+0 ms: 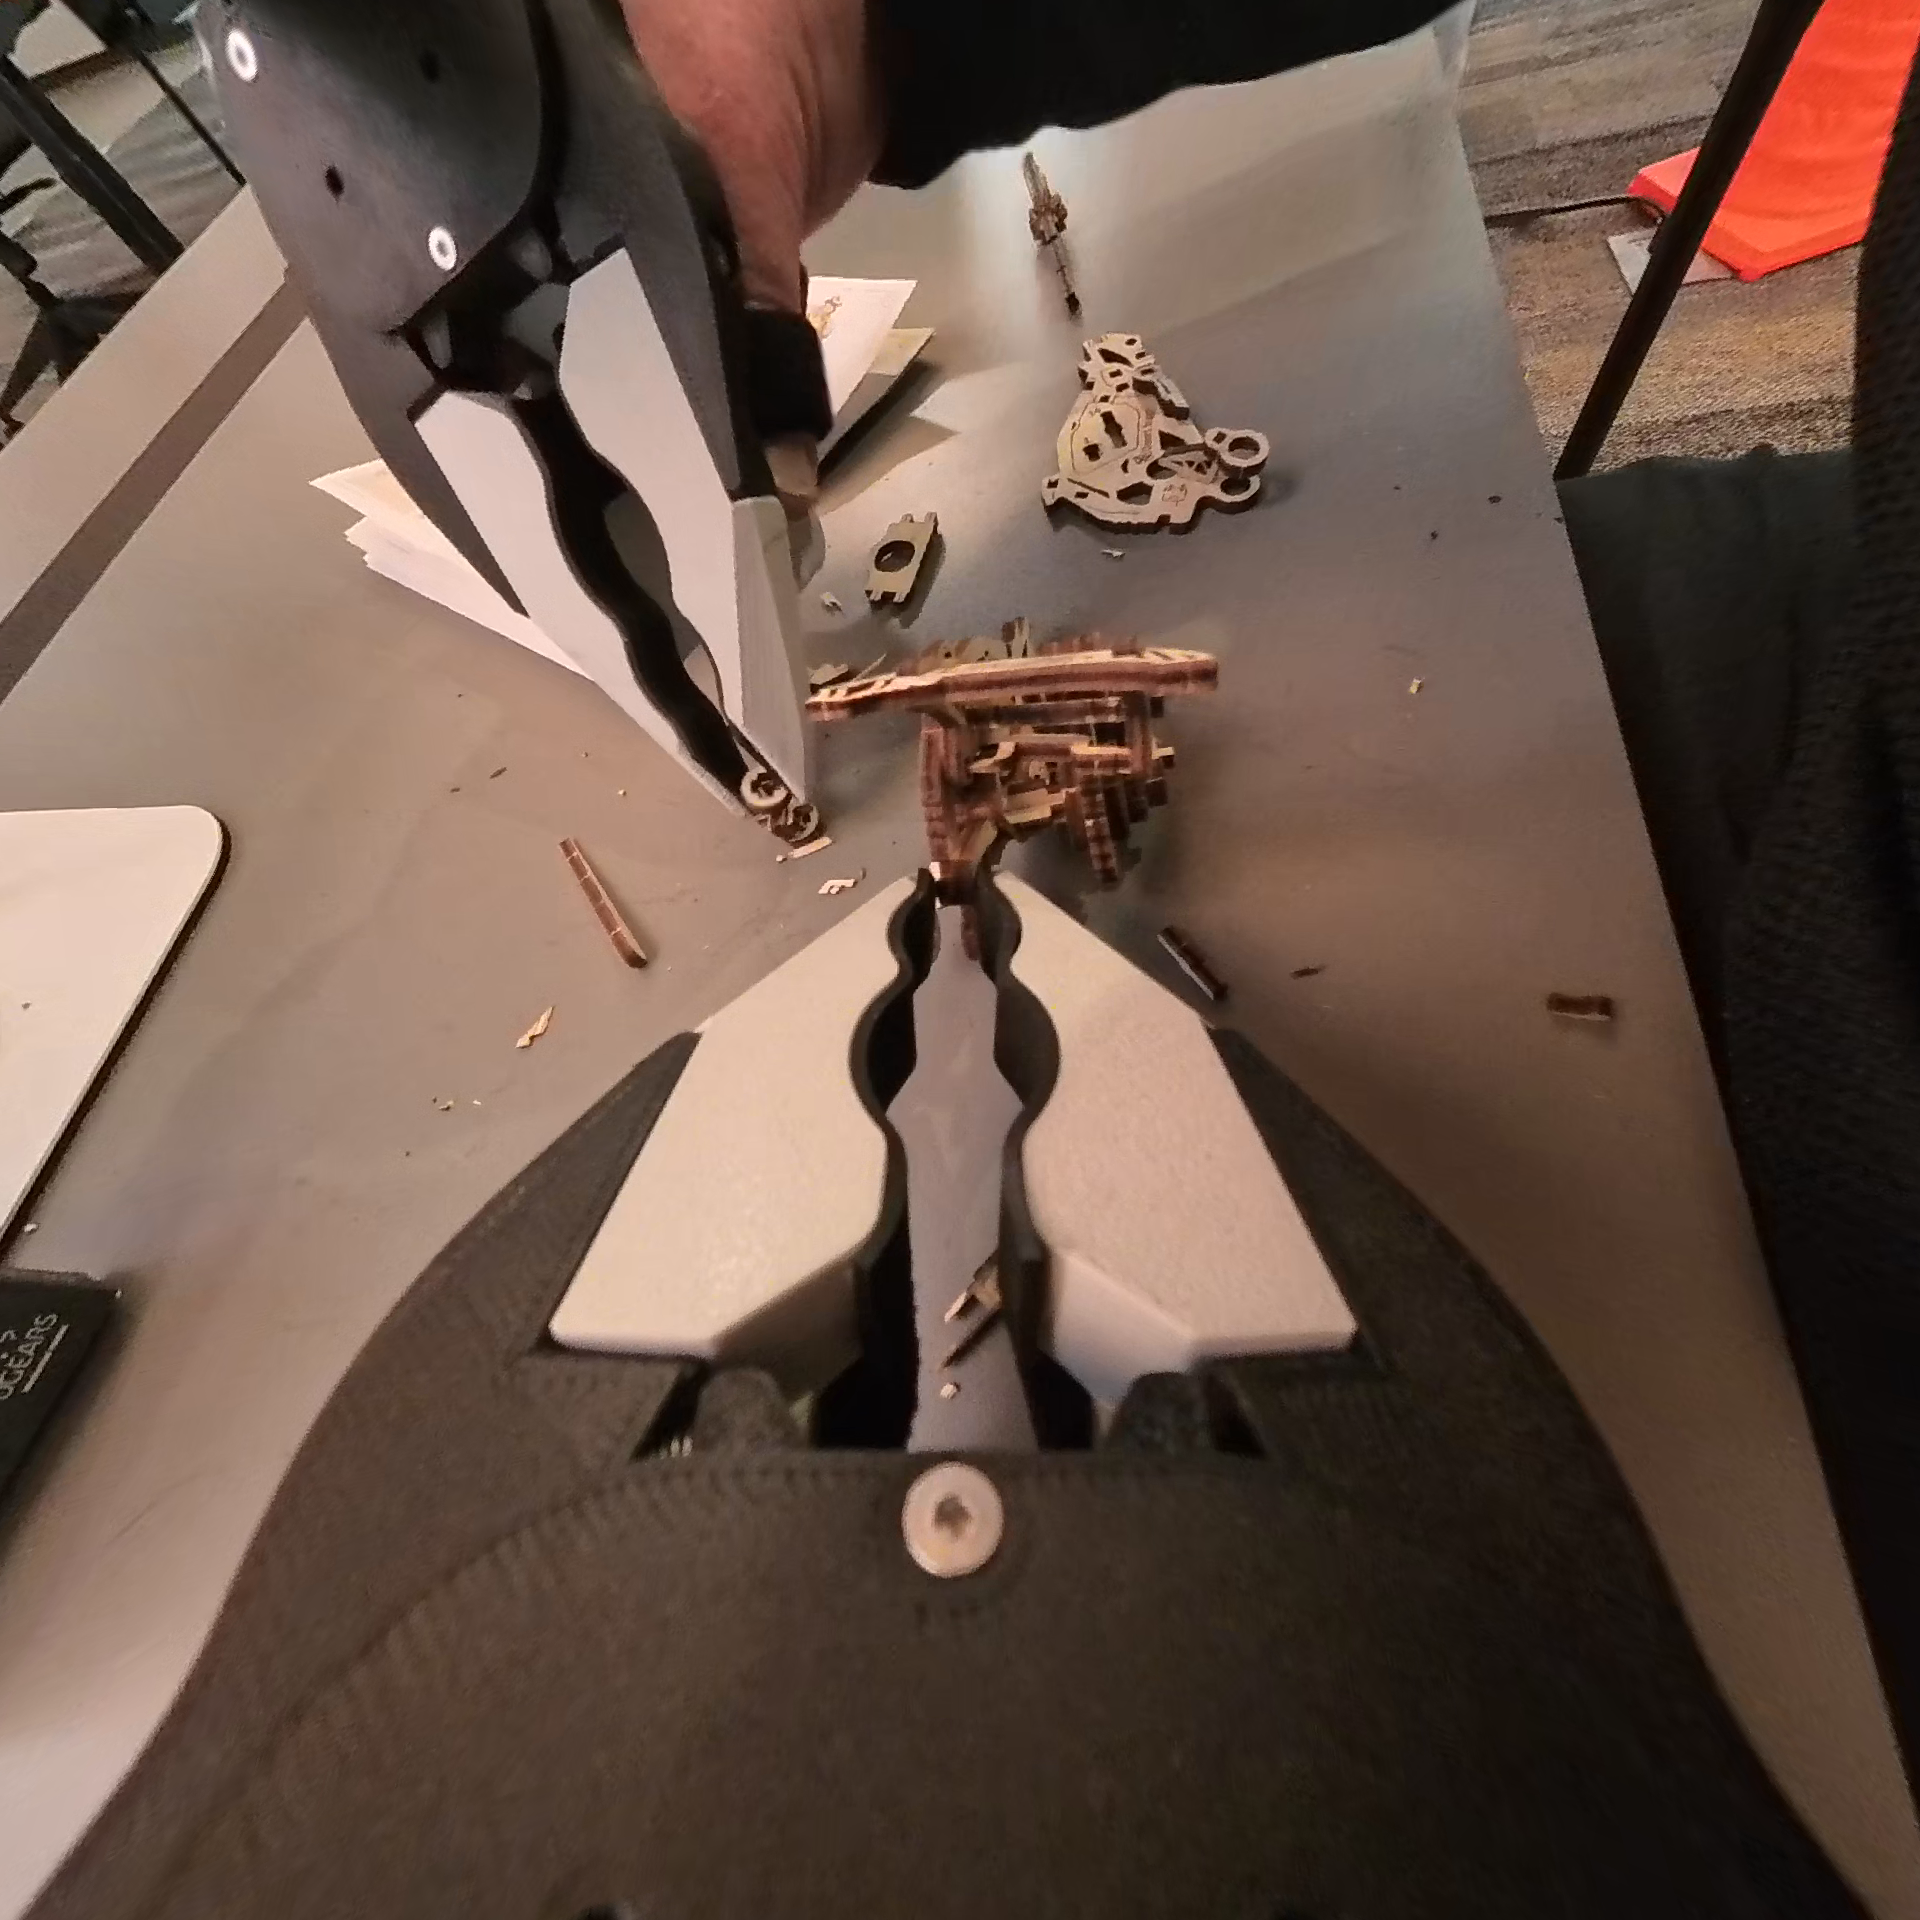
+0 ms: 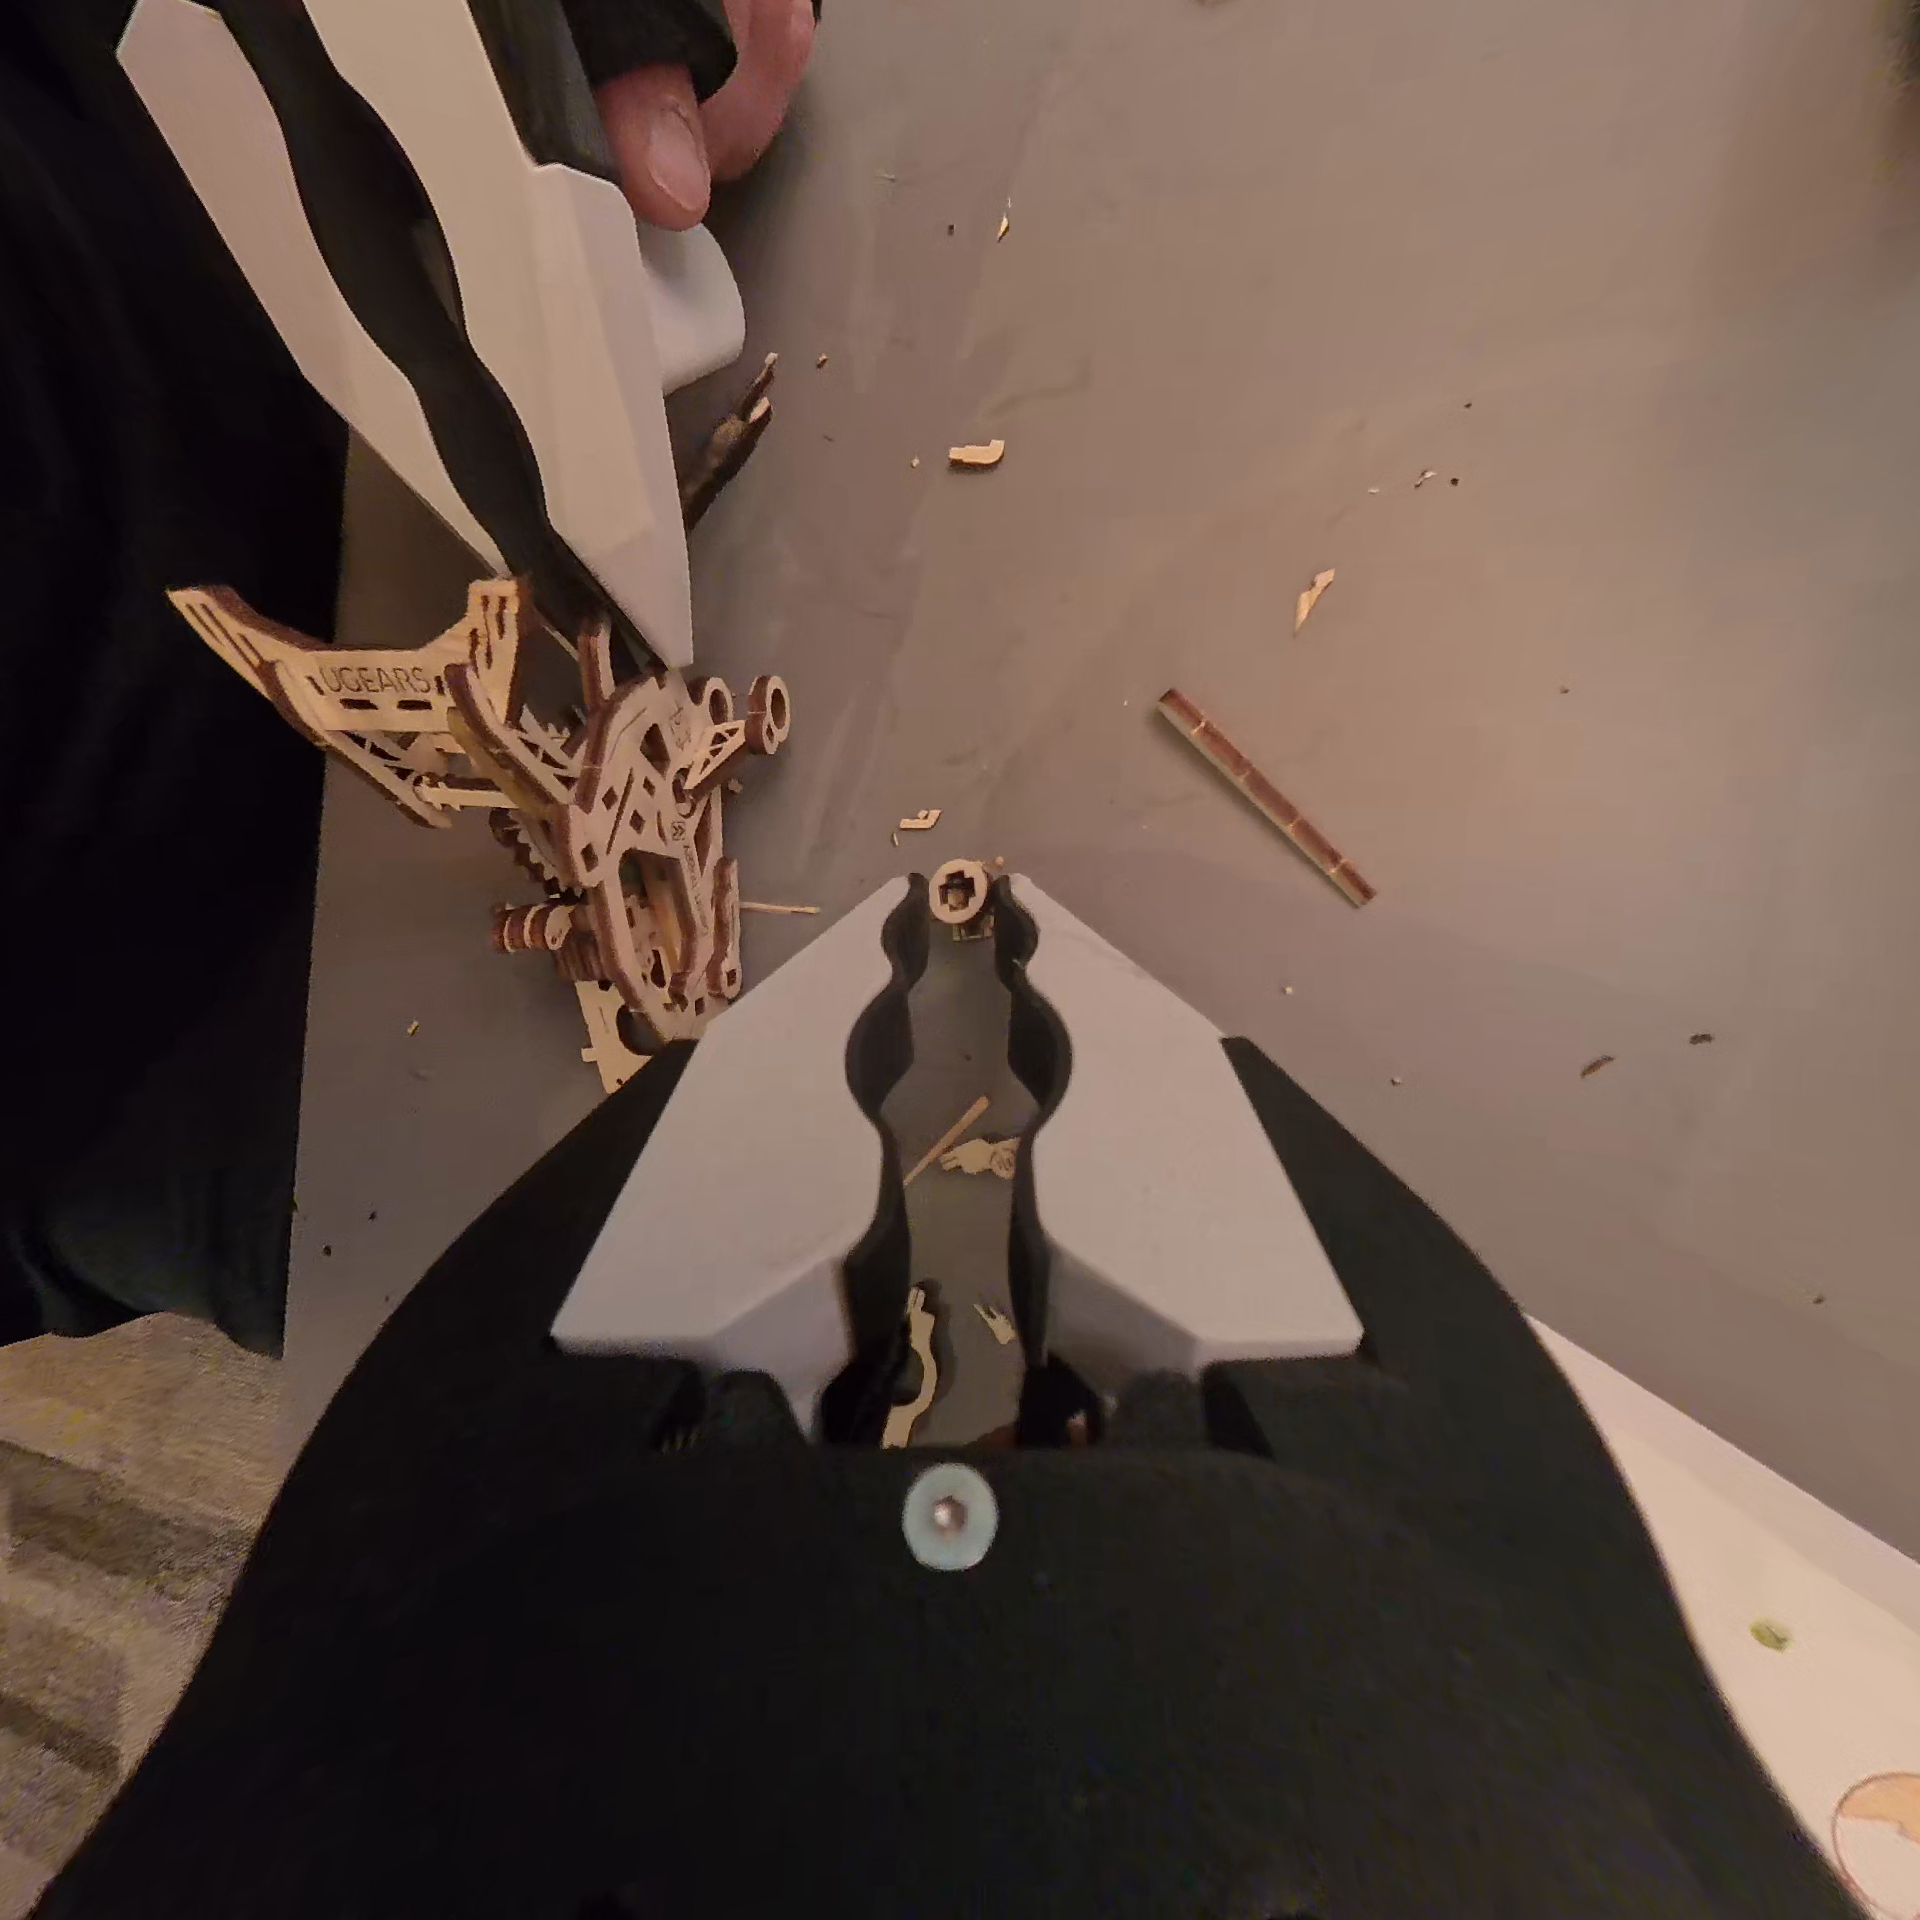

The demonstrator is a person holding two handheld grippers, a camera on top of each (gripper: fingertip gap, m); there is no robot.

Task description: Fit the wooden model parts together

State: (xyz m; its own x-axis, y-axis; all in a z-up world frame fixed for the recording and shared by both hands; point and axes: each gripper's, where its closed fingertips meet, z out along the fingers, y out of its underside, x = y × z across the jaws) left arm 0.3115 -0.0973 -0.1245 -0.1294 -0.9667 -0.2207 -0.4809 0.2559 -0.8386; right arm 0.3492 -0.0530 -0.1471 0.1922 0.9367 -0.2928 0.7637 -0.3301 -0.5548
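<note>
A grey table point(image 1: 1351, 852) is littered with wood chips and loose laser-cut pieces. The left gripper point(image 1: 951, 899) is closed on the edge of the half-built wooden model point(image 1: 1029, 748), holding it near the middle of the table. The right gripper point(image 2: 958, 894), closed, pinches a small round wooden ring point(image 2: 956, 891) at its tips, just beside the model.

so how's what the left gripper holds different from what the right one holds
The left gripper is shut on the assembled model, a big build of many interlocked parts; the right gripper is shut on a ring part, one small round piece. The model sticks far past the fingertips; the ring sits between them. Both are laser-cut wood.
</note>
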